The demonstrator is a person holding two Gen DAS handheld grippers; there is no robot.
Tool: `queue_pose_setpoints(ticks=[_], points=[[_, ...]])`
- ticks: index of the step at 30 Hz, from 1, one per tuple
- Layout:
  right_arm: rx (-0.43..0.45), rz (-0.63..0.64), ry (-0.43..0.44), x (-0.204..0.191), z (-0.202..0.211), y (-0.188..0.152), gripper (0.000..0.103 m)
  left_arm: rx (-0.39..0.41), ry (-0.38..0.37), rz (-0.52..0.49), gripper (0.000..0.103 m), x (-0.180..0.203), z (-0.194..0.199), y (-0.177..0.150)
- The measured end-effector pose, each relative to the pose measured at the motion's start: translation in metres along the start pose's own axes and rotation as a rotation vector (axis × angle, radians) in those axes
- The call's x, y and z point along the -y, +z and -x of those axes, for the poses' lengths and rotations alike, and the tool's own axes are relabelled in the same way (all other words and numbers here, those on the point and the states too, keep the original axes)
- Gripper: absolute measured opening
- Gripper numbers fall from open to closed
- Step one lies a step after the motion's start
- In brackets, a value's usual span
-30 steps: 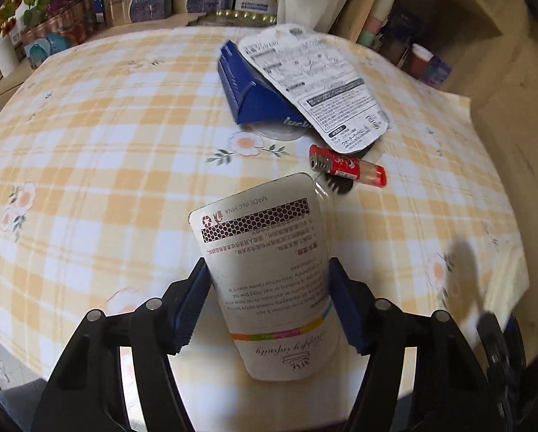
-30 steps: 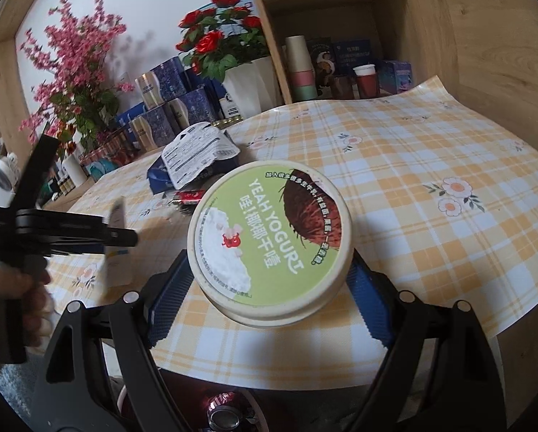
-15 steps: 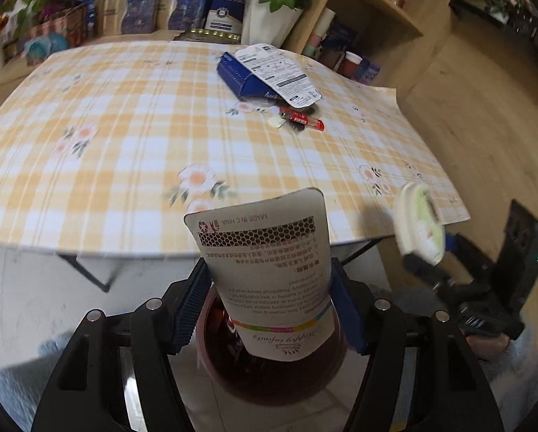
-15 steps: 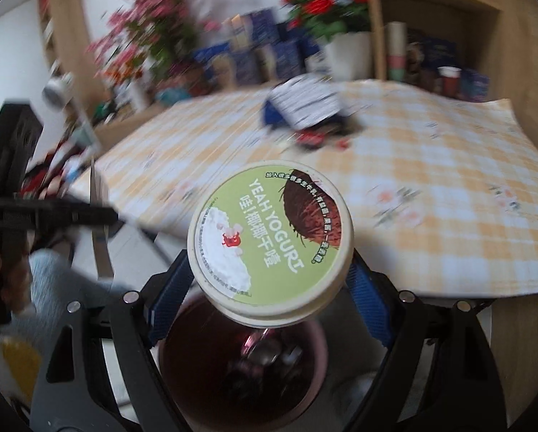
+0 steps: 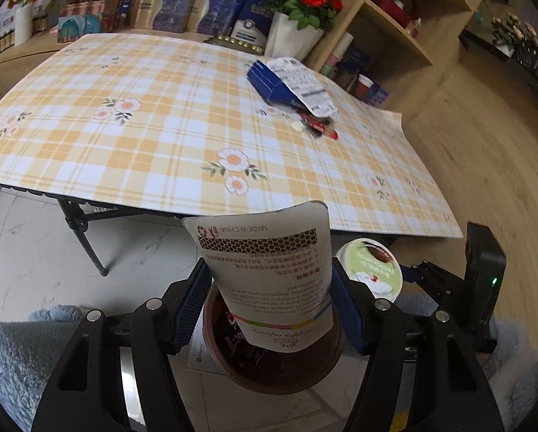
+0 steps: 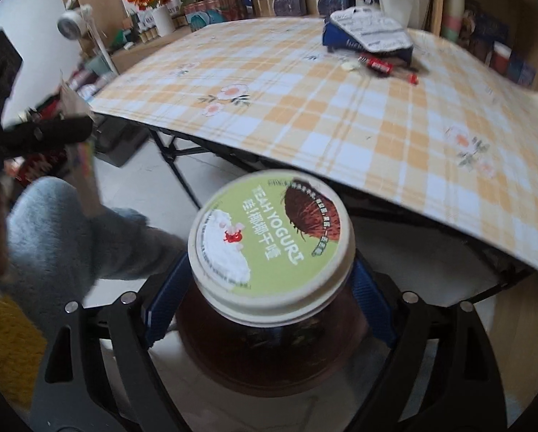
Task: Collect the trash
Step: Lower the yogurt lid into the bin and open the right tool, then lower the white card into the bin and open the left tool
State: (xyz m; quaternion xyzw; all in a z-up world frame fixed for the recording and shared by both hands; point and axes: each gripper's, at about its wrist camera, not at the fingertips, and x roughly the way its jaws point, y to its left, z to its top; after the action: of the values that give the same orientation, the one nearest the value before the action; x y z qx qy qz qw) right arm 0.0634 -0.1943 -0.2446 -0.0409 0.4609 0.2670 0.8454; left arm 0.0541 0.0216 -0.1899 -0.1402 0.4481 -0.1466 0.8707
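My left gripper (image 5: pixel 269 298) is shut on a white printed pouch (image 5: pixel 269 270) and holds it over a dark red trash bin (image 5: pixel 279 367) on the floor. My right gripper (image 6: pixel 269 295) is shut on a yogurt cup with a green lid (image 6: pixel 270 244), held above the same bin (image 6: pixel 269 360). The cup also shows in the left wrist view (image 5: pixel 371 268), beside the pouch. On the checked tablecloth (image 5: pixel 161 136) lie a blue box (image 5: pixel 272 84), a white blister card (image 5: pixel 301 84) and a red wrapper (image 5: pixel 321 129).
The table edge (image 5: pixel 197 212) is just beyond the bin, with black folding legs (image 5: pixel 85 237) beneath. Flower pots (image 5: pixel 294 36) and boxes stand behind the table. A wooden shelf (image 5: pixel 387 28) is at the right. The floor is pale tile (image 5: pixel 35 259).
Both grippers have pulled back from over the table and dropped toward the floor. The pouch and the yogurt cup now hang over the red bin, still gripped.
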Motion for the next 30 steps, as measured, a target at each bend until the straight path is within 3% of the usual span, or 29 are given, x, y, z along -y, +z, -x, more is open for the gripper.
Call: queue_pose_setpoints(ticks=[4, 8, 13, 18, 21, 24, 30], points=[[0.045, -0.027, -0.046, 0.004, 0.007, -0.003, 0.092, -0.033, -0.013, -0.018, 0.064, 0.007, -0.009, -0.004], [0.179, -0.115, -0.148, 0.022, 0.033, -0.006, 0.095, -0.053, -0.004, -0.071, 0.064, 0.020, -0.016, -0.009], [0.298, -0.302, -0.244, 0.058, 0.053, -0.016, 0.095, -0.057, -0.025, -0.129, 0.066, 0.031, -0.031, -0.013], [0.292, -0.345, -0.294, 0.071, 0.050, -0.017, 0.095, -0.024, -0.012, -0.235, 0.066, 0.040, -0.053, -0.022], [0.283, -0.338, -0.295, 0.069, 0.050, -0.020, 0.095, -0.045, 0.043, -0.326, 0.066, 0.044, -0.071, -0.038], [0.279, -0.345, -0.290, 0.068, 0.048, -0.021, 0.096, -0.139, 0.021, -0.300, 0.066, 0.037, -0.089, -0.045], [0.278, -0.351, -0.286, 0.068, 0.046, -0.019, 0.096, -0.139, 0.004, -0.299, 0.068, 0.034, -0.088, -0.047]])
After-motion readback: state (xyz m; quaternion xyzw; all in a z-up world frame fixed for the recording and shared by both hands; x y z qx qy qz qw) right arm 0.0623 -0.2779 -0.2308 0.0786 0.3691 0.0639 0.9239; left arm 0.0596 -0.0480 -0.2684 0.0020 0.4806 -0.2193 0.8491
